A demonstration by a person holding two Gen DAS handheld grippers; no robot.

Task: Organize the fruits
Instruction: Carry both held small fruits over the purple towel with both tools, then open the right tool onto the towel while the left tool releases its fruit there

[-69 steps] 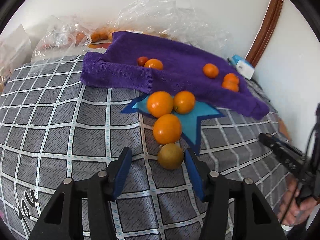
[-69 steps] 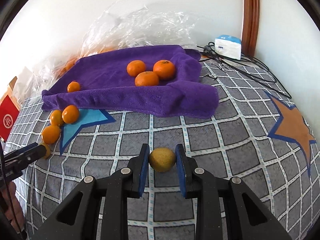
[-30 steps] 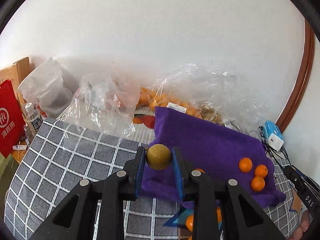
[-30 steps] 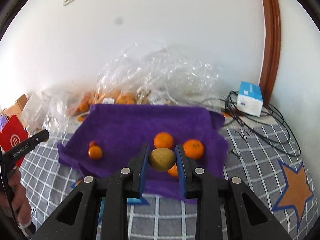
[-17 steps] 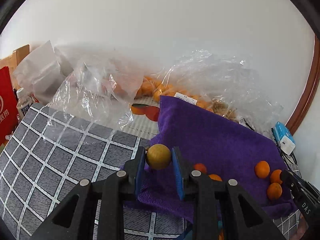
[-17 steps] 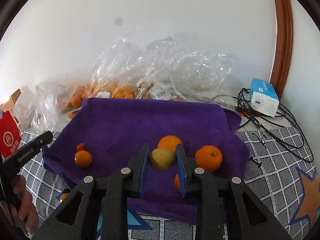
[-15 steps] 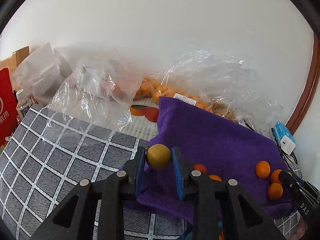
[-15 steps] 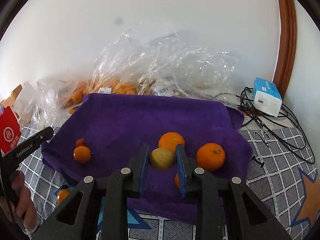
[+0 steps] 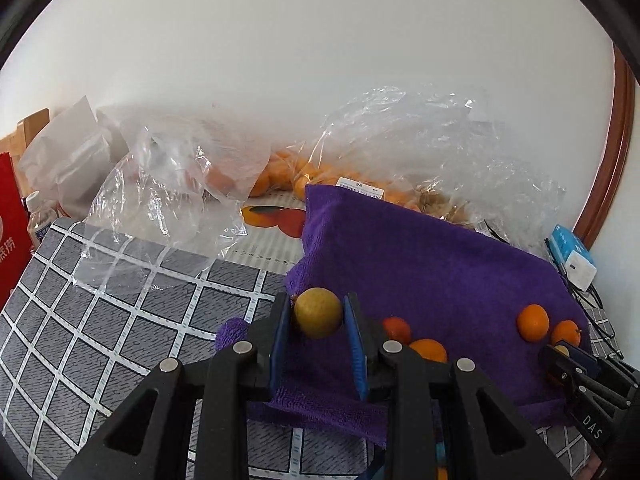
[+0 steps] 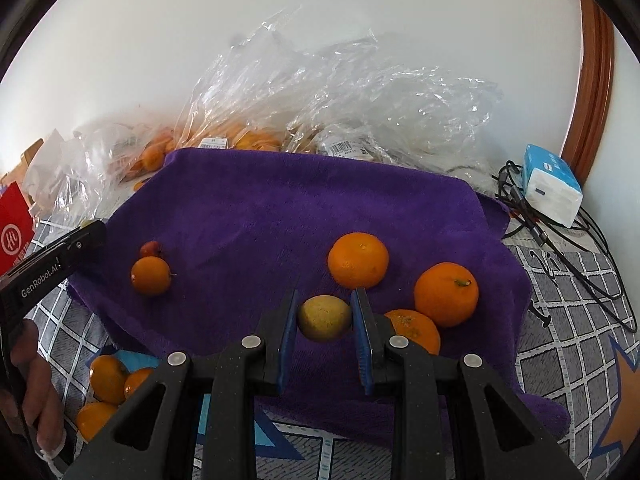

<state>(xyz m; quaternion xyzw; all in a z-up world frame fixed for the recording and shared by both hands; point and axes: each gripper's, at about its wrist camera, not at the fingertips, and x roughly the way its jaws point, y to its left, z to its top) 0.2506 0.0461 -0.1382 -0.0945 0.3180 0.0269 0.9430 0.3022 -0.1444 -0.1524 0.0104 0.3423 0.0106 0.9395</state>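
Left gripper (image 9: 318,316): blue pads clamped on a yellow-brown round fruit (image 9: 318,313), held between the fingertips above the near left corner of the purple towel (image 9: 420,264).

Right gripper (image 10: 325,316): pads clamped on a second yellow-brown fruit (image 10: 325,317), seated between the fingertips over the towel. Three oranges (image 10: 446,294) lie on the towel just beyond and right of the fingers (one partly hidden behind the right finger); a small orange (image 10: 151,275) lies well left.

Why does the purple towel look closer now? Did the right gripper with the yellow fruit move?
Yes. The right gripper carried the yellow fruit from the checked cloth forward, over the purple towel.
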